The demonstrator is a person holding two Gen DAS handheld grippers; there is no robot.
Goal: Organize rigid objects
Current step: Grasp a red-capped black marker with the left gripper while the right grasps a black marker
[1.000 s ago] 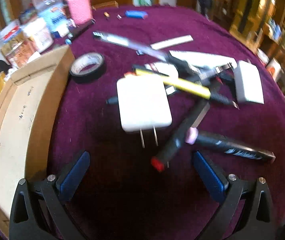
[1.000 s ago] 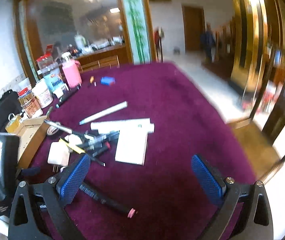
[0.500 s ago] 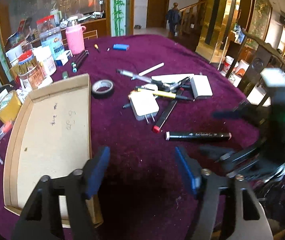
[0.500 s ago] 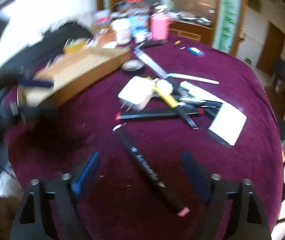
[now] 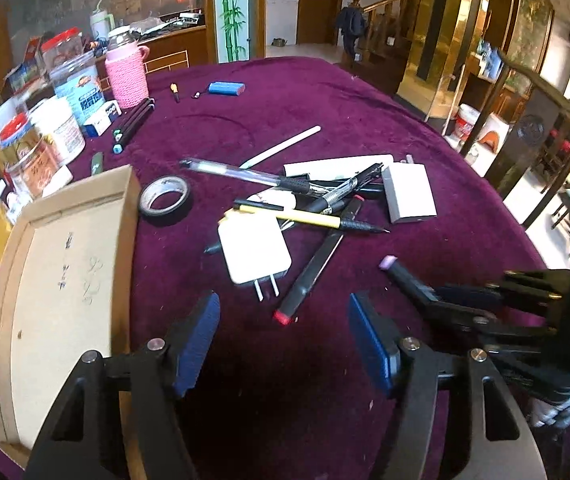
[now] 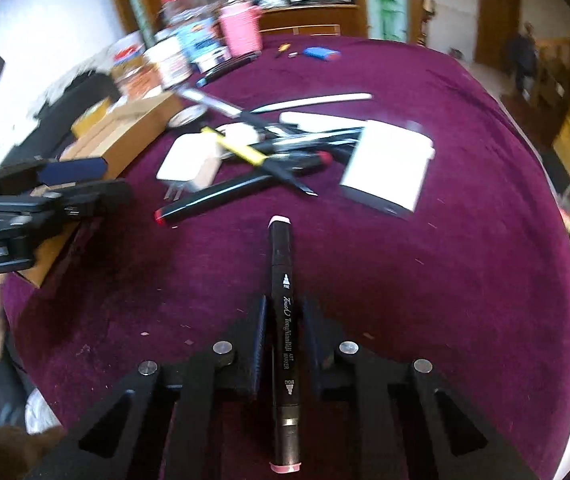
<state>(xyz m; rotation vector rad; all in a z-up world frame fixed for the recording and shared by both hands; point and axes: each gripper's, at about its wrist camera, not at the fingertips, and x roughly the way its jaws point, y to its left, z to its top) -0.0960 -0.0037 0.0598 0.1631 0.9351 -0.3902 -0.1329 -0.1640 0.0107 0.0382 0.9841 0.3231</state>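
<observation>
Right gripper [image 6: 283, 332] now down astride black marker [image 6: 281, 280], jaws closing

Printed in white along the black marker [image 6: 283, 320] lying on the purple cloth: "Touch TongNanRui ART MARKER", with small "FINE" and "BROAD" nib symbols toward either end. Handwritten scrawl inside the cardboard tray [image 5: 65, 264] and jar labels [image 5: 85, 98] beyond too blurred to read.
</observation>
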